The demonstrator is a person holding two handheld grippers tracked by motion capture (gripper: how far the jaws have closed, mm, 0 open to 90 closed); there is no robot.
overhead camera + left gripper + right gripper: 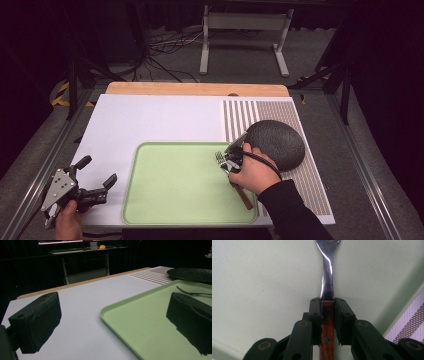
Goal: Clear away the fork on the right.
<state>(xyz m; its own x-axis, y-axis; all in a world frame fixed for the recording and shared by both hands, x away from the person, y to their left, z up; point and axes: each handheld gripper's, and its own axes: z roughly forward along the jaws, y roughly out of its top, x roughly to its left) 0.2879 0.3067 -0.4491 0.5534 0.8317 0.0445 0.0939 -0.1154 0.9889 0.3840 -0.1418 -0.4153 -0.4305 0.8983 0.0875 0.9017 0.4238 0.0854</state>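
Your right gripper (231, 159) is clamped on a fork (220, 159) over the right side of the pale green tray (165, 200). In the right gripper view the two black jaws press against either side of the fork's (327, 280) reddish wooden handle, right where the wood meets the steel neck, and the neck runs straight up from the jaws over the tray's (262, 277) green surface. In the high view the tines point toward the tray's middle and the brown handle end (244, 197) sticks out below your right hand (255, 172), toward the tray's near right corner. Whether the fork touches the tray or is lifted off it, I cannot tell.

Your left gripper (95, 186) rests at the near left corner of the white table top (150, 120), just left of the tray, with its jaws spread wide and nothing between them. In the left gripper view one jaw sits over the white surface (82, 315) and the other over the tray (140, 325); the fork's head (190, 292) shows farther off.

A dark round plate (277, 142) lies on the striped placemat (240, 112) at the table's right, just beyond your right hand and touching the tray's far right corner.
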